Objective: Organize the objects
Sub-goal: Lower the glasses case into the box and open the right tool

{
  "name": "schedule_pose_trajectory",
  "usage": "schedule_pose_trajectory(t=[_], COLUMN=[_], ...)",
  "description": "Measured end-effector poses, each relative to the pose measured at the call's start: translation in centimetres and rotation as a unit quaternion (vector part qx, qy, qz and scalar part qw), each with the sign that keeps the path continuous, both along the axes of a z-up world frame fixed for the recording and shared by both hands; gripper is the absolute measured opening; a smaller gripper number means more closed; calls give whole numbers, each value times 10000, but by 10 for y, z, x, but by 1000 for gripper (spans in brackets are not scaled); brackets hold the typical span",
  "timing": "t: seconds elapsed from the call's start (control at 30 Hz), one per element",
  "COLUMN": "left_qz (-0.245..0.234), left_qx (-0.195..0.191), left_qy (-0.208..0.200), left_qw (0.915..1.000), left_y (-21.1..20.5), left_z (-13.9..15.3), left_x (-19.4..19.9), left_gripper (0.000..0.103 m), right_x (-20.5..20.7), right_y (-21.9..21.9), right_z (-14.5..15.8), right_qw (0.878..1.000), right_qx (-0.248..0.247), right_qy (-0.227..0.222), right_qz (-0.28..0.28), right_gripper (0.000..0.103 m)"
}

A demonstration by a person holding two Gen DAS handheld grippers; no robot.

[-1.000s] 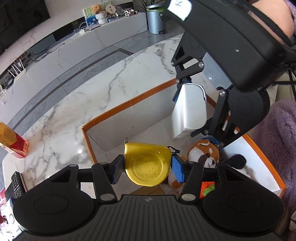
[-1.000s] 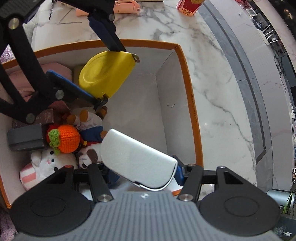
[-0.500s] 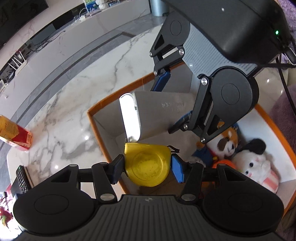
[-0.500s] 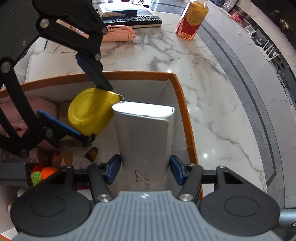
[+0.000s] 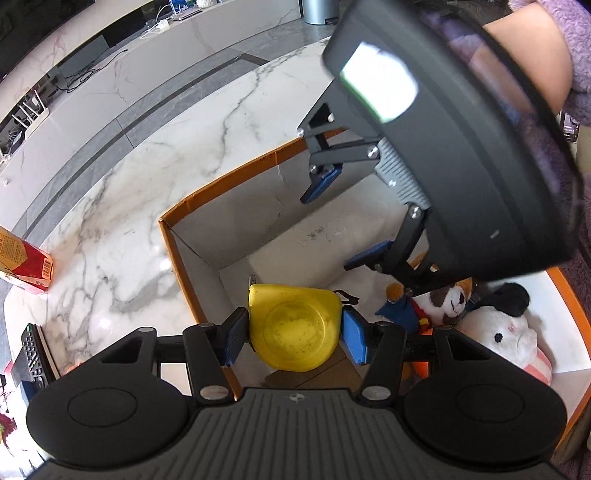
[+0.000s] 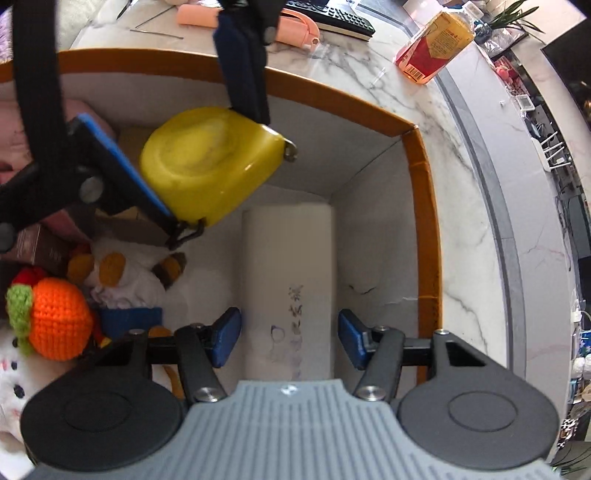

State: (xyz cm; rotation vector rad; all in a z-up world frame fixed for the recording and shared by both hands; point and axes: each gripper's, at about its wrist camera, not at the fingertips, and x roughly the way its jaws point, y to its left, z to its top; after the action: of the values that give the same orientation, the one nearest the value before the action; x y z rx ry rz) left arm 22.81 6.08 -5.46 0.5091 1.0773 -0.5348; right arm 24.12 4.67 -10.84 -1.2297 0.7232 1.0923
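Tape measure (image 5: 295, 325) is hanging over one corner of the box (image 5: 229, 177), the left gripper (image 5: 293, 334) pinching its flanks (not yet set down). White case (image 6: 288, 258) is lying flat on the box floor along a wall; the right gripper (image 6: 290, 336) is hovering over it, jaws spread, pads apparently clear. Plush toys (image 5: 498, 332) are sitting inside the box. A bottle (image 6: 432, 44) and a remote (image 6: 332, 18) are waiting outside the box.

Box (image 6: 424, 177) corner floor free; plush toys (image 6: 55, 321) crowd opposite side.
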Motion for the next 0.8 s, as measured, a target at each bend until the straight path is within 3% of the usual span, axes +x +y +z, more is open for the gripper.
schedule_pose_trajectory(t=[0.1, 0.17, 0.23, 0.37, 0.53, 0.8], left_qz=[5, -22, -51, -62, -59, -85], left_qx=[-39, -77, -102, -122, -152, -106], left_qy=[-9, -10, -3, 69, 177, 467], left_qw=[10000, 10000, 9999, 9999, 9997, 9988], left_y=[-2, -4, -7, -12, -19, -26], left_z=[0, -1, -2, -8, -15, -25], left_x=[0, -1, -2, 1, 4, 3], left_gripper=[63, 63, 63, 63, 63, 63], right_x=[9, 20, 30, 37, 40, 48], right_y=[-7, -13, -18, -23, -23, -32], right_z=[9, 14, 15, 5, -11, -7], right_qw=[9991, 9938, 9836, 9697, 9681, 9618], right_qx=[41, 80, 104, -33, -187, 426], right_qy=[297, 846, 1390, 1868, 1780, 1799], right_qz=[-303, -716, -1148, -1572, -1754, -2017], right_gripper=[58, 45, 22, 12, 9, 1])
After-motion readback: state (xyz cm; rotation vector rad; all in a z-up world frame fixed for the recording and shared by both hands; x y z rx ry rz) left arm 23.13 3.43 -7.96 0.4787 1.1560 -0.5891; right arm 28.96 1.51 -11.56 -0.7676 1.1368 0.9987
